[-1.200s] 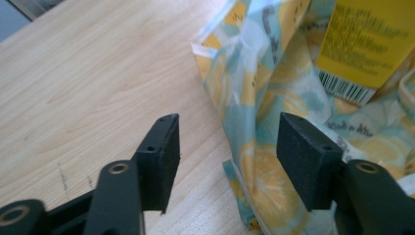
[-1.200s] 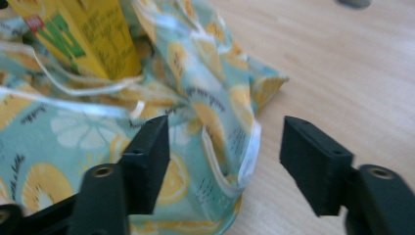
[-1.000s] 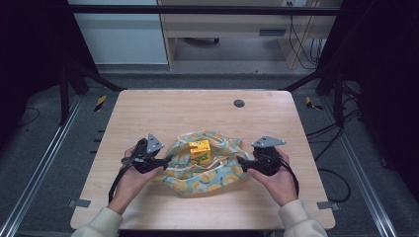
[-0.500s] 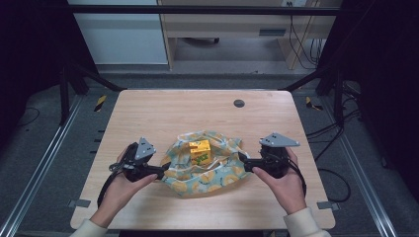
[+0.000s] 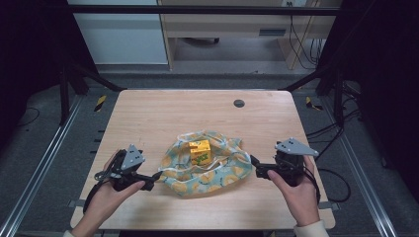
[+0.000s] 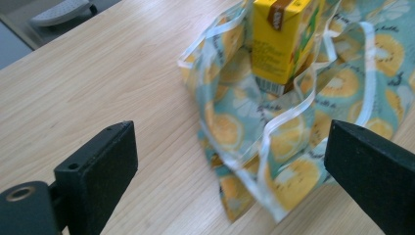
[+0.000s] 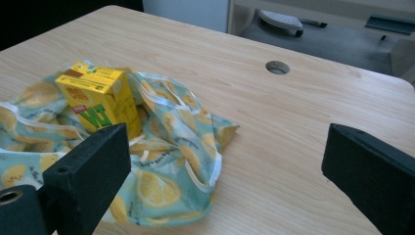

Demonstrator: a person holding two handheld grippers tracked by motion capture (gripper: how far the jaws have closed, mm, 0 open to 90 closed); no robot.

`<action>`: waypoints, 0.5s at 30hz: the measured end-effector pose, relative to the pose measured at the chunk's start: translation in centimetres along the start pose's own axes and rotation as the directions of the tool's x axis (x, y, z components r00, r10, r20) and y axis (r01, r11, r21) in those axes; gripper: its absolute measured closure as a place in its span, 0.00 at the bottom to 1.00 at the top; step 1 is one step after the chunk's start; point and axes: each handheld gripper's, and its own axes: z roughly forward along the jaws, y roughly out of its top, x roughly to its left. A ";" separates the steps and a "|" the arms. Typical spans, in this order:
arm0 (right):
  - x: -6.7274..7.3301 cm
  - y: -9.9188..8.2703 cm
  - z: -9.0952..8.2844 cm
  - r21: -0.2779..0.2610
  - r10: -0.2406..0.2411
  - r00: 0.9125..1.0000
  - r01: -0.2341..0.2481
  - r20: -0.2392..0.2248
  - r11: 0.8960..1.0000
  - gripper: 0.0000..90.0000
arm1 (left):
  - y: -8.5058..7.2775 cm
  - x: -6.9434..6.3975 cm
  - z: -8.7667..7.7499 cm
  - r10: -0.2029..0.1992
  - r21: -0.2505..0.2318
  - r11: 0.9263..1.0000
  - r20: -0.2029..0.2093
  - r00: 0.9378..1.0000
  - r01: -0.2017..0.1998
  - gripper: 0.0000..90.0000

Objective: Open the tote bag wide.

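Left gripper (image 5: 154, 177) and right gripper (image 5: 253, 165): both are standing spread and empty, having just been opening and backing off the lemon-print cloth bag (image 5: 197, 170), each now apart from its edge. Release is looking complete. Bag is lying slumped mid-table (image 5: 148, 113) around an upright yellow carton (image 5: 200, 150). Right gripper view is showing the table's cable hole (image 7: 277, 67); left gripper view is showing the carton's barcode side (image 6: 279, 44).

Bright tabletop, dark surround — slight blur
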 end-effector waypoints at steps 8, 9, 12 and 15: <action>-1.5 -2.4 -0.6 0.032 0.027 0.998 -0.029 0.060 0.999 0.05 | -2.2 2.2 -0.8 -0.080 -0.020 0.997 -0.040 0.996 0.079 0.06; -1.6 -2.9 -0.6 0.039 0.036 0.997 -0.039 0.067 0.999 0.05 | -2.5 2.6 -0.9 -0.093 -0.023 0.995 -0.043 0.995 0.092 0.06; -2.3 -4.4 -0.5 0.070 0.052 0.996 -0.057 0.079 0.996 0.05 | -3.5 3.6 -0.9 -0.124 -0.012 0.992 -0.055 0.991 0.124 0.06; -2.8 -5.8 -0.3 0.111 0.055 0.995 -0.064 0.083 0.992 0.05 | -4.5 4.4 -0.8 -0.144 0.006 0.990 -0.065 0.987 0.144 0.06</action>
